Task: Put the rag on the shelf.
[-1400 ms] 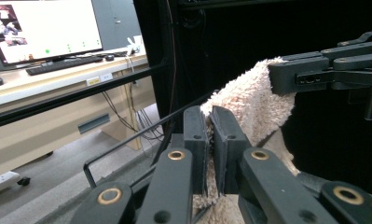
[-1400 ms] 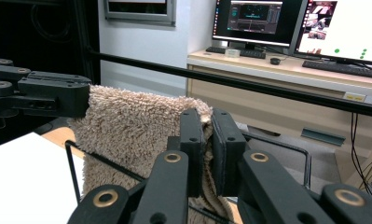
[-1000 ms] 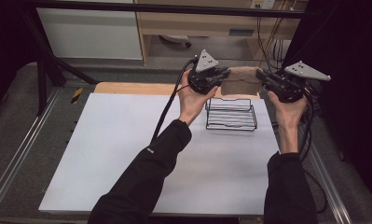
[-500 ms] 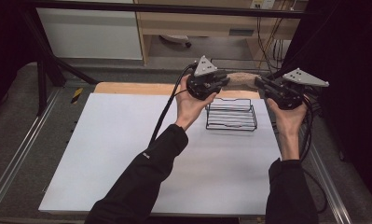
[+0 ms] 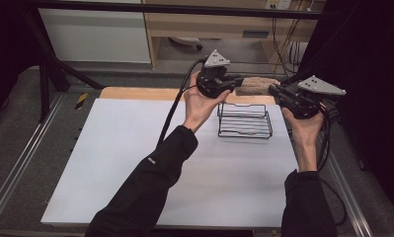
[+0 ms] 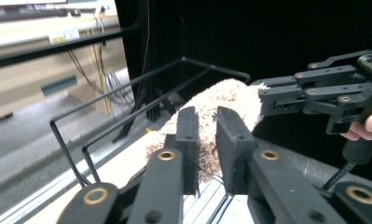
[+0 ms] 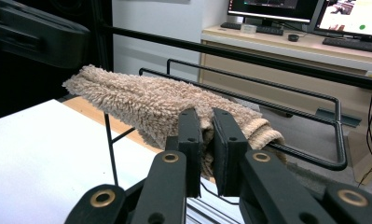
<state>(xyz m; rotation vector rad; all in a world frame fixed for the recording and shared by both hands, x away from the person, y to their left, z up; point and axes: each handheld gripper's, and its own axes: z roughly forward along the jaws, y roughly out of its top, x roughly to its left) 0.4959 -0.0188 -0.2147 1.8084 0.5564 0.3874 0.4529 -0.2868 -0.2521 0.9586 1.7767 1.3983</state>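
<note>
Both grippers are clamped on one beige towel (image 5: pixel 256 85), left gripper (image 5: pixel 234 82) on one end, right gripper (image 5: pixel 274 91) on the other, jaws nearly closed on the pile. Towel hangs stretched above the far edge of the black wire rack (image 5: pixel 245 121), which stands on the white table (image 5: pixel 110 163).

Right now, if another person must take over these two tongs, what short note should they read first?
Left tongs: shut on one end of the beige fluffy towel.
Right tongs: shut on the other end of the same towel.
Things: the towel is held stretched between both tongs, in the air above the far edge of the black wire rack, which stands on the white table top.
Done: towel picked up by both ends.
Left: probably lower it over the rack's top bar or into the rack, then open both tongs. Keep both grips until it rests.
</note>
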